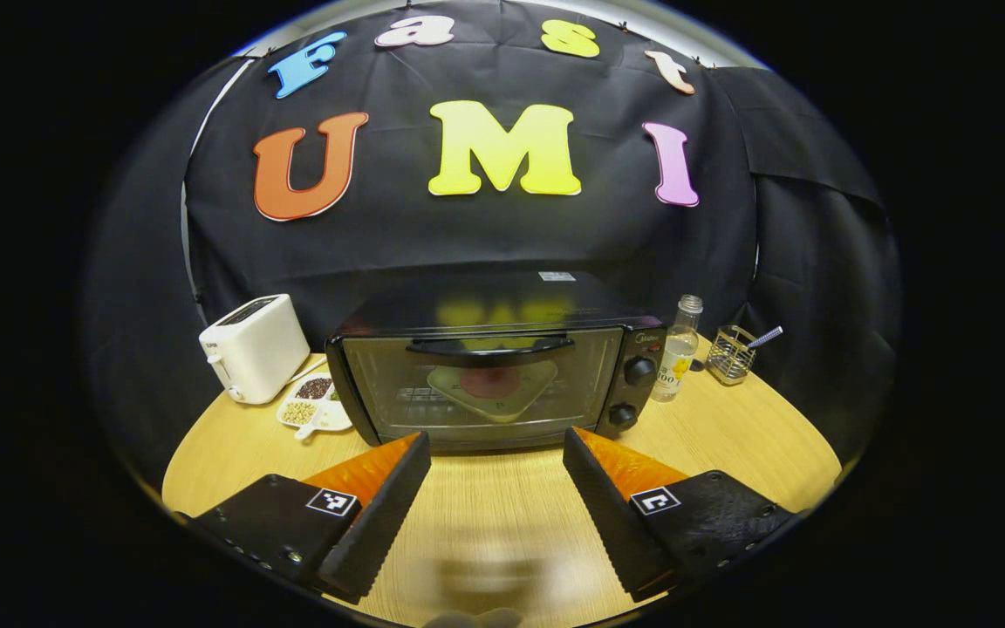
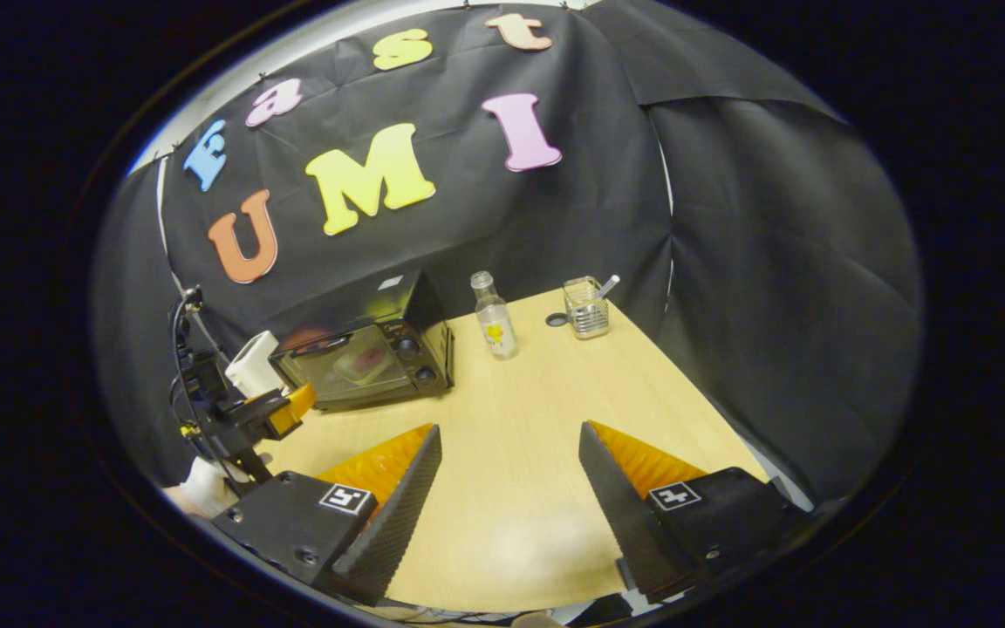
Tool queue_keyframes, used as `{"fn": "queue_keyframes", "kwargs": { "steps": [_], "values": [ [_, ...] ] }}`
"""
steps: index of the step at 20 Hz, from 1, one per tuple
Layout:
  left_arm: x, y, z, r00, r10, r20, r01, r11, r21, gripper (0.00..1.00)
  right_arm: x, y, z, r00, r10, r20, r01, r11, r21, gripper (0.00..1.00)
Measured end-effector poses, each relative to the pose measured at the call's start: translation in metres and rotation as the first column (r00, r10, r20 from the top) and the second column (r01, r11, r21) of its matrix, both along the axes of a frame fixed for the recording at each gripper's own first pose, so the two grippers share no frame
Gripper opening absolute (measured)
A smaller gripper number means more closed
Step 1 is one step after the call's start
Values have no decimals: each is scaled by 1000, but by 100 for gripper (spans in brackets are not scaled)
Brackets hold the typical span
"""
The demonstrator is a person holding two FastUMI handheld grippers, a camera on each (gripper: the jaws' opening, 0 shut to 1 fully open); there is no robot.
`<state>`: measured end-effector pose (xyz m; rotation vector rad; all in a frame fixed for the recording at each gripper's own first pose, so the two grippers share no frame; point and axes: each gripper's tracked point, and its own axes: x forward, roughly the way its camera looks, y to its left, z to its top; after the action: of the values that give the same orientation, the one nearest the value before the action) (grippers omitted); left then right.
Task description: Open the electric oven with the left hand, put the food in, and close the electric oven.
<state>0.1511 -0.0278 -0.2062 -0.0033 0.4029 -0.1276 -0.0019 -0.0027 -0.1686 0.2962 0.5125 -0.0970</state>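
Observation:
A black electric oven (image 1: 489, 362) stands at the middle of the table with its glass door shut and its handle (image 1: 489, 349) across the top of the door. Through the glass I see a plate with red food (image 1: 492, 384) inside. My left gripper (image 1: 495, 453) is open just in front of the oven door, nothing between its fingers. In the right gripper view the oven (image 2: 363, 353) sits far off at the left, the left gripper (image 2: 280, 410) hovers before it, and my right gripper (image 2: 509, 445) is open over bare tabletop.
A white toaster (image 1: 254, 347) and a divided dish of grains (image 1: 315, 403) sit left of the oven. A small clear bottle (image 1: 679, 349) and a wire holder with a utensil (image 1: 732, 353) stand to its right. Wooden tabletop (image 2: 546, 410) stretches ahead of the right gripper.

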Motion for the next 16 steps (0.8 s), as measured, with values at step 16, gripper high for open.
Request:
{"fn": "queue_keyframes", "kwargs": {
  "steps": [16],
  "values": [
    [-232, -20, 201, 928, 139, 345, -126, 990, -61, 98, -104, -51, 145, 918, 157, 365, -90, 977, -193, 95]
  ]
}}
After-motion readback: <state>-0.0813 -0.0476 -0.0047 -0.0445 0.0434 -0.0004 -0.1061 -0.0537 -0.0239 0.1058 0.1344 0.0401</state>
